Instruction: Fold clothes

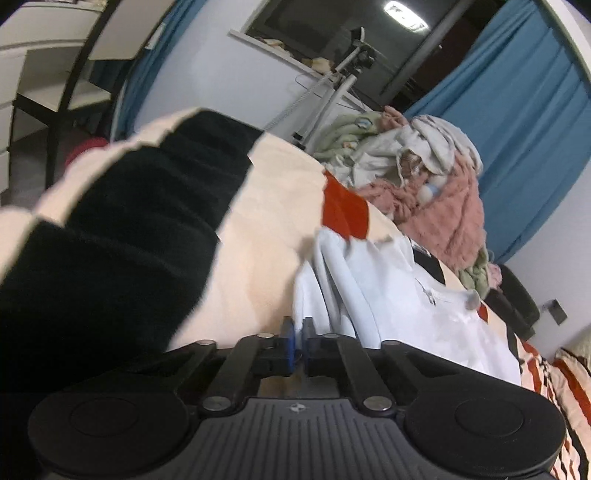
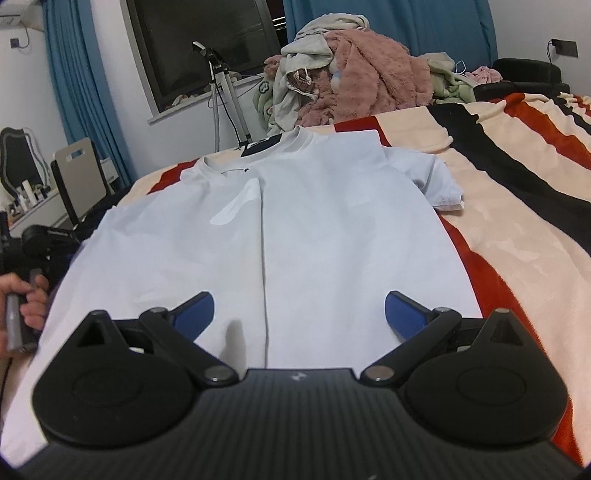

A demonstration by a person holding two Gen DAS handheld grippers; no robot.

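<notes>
Indoor artificial light; ceiling lamp [image 1: 403,14] glares far beyond the fingers. Left view motion-blurred, blanket [image 1: 129,221] smeared. Right view sharp. Fisheye bending and dark corners.

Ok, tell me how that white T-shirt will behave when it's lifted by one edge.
The white T-shirt is probably floppy: it lies thin and flat on the striped blanket with soft creases, so it should drape and sag. It likely weighs little. The left gripper, shut at its edge, will probably drag bunched folds along.
</notes>
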